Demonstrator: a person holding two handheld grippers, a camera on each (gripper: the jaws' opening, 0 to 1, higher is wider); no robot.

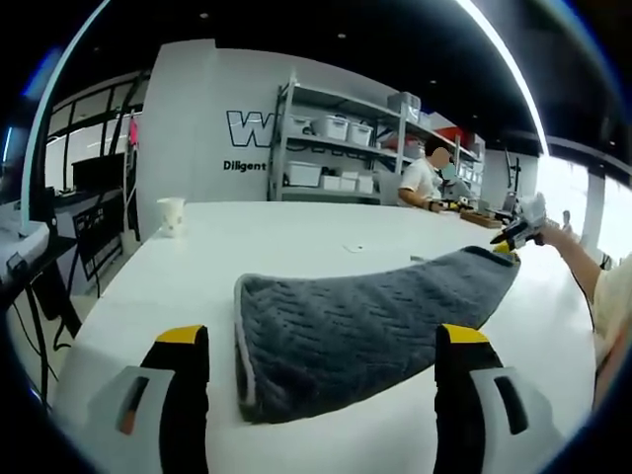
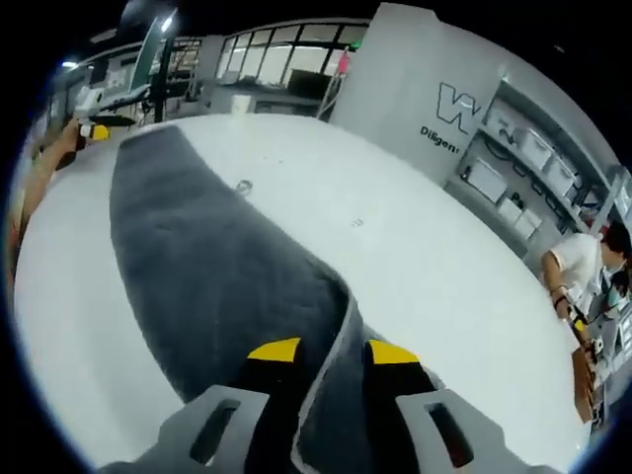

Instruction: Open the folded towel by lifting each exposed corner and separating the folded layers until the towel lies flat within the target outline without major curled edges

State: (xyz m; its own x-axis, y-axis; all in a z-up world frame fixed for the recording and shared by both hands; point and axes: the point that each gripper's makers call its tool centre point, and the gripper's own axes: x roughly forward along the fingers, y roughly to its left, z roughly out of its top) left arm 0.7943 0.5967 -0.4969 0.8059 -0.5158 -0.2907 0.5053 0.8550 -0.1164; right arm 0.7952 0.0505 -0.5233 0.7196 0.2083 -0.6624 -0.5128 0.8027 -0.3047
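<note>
A dark grey textured towel (image 1: 365, 326) lies folded in a long strip on the white table (image 1: 296, 232). Its rounded near end sits just ahead of my left gripper (image 1: 323, 336), whose yellow-tipped jaws stand wide apart and hold nothing. The far end is raised off the table, pinched by my right gripper (image 1: 518, 234) beside a person's hand. In the right gripper view the towel (image 2: 207, 267) runs away toward the left gripper (image 2: 94, 128), and my right gripper (image 2: 334, 351) is shut on the towel's light-trimmed edge.
A paper cup (image 1: 171, 215) stands near the table's far left corner. Metal shelves with white bins (image 1: 336, 148) line the back wall, and a person (image 1: 425, 178) sits at another table there. A small mark (image 2: 244, 187) lies on the table beside the towel.
</note>
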